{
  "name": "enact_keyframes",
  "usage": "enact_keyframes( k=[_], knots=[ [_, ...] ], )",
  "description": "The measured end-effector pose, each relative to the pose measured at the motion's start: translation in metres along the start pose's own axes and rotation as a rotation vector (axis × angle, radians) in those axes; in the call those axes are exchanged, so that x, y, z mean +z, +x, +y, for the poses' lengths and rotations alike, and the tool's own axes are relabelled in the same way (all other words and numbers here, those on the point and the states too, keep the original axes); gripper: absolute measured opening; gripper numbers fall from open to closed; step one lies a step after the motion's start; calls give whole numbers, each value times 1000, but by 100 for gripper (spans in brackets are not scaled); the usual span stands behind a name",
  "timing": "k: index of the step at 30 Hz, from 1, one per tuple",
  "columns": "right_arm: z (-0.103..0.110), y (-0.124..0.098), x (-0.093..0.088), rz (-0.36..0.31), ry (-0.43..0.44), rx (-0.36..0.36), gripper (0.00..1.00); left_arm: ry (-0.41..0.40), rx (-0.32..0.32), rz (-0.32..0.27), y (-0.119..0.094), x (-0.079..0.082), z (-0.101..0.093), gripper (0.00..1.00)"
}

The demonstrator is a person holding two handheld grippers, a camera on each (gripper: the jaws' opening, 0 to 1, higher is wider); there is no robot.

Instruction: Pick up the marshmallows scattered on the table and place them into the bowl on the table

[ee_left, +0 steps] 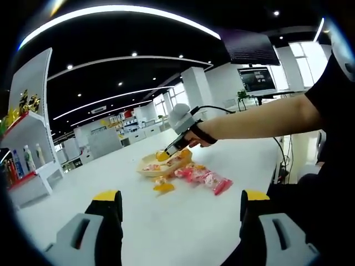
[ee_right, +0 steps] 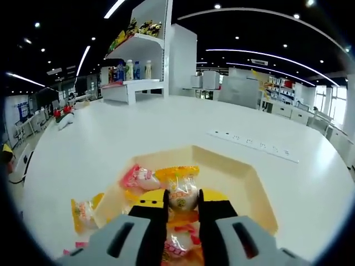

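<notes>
Right tongs [ee_right: 182, 208]: clamped on one orange-wrapped marshmallow [ee_right: 180, 194] — over the bowl [ee_right: 252, 188]
Left tongs [ee_left: 180, 208]: jaws apart, holding nothing
Bowl: one — pink marshmallow [ee_right: 138, 178] left of the jaws

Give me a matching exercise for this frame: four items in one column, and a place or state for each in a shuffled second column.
1. left gripper
2. right gripper
3. orange-wrapped marshmallow
4. pink-wrapped marshmallows

A. on the table in front of the bowl
B. jaws wide apart, holding nothing
C. on the table beside the bowl
D. above the bowl, clamped on a wrapped marshmallow

Pairs: 1-B, 2-D, 3-A, 4-C
</notes>
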State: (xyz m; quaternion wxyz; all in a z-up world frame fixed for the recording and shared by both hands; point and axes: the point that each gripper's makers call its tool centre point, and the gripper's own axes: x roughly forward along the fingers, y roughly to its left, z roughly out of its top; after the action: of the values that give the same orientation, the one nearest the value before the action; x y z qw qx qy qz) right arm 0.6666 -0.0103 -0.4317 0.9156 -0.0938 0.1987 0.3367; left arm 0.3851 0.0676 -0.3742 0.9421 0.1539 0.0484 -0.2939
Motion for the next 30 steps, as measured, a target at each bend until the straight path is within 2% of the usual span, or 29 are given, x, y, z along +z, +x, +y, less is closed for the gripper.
enact_keyframes(
  k=[16,23,24,27,30],
  knots=[
    [-6,6,3,0,28,14,23,0,6,-1,-1,0,2,87],
    [-6,7,1,-2,33,17,30,-1,6,1,-1,0,2,87],
    [-7,6,5,-14,54,13,34,1,6,2,-1,-1,2,87],
    [-6,2,14,-45,59,18,41,2,8,0,-3,1,3,87],
    [-4,-3,20,-71,56,6,52,-5,12,-3,-3,1,5,87]
  ],
)
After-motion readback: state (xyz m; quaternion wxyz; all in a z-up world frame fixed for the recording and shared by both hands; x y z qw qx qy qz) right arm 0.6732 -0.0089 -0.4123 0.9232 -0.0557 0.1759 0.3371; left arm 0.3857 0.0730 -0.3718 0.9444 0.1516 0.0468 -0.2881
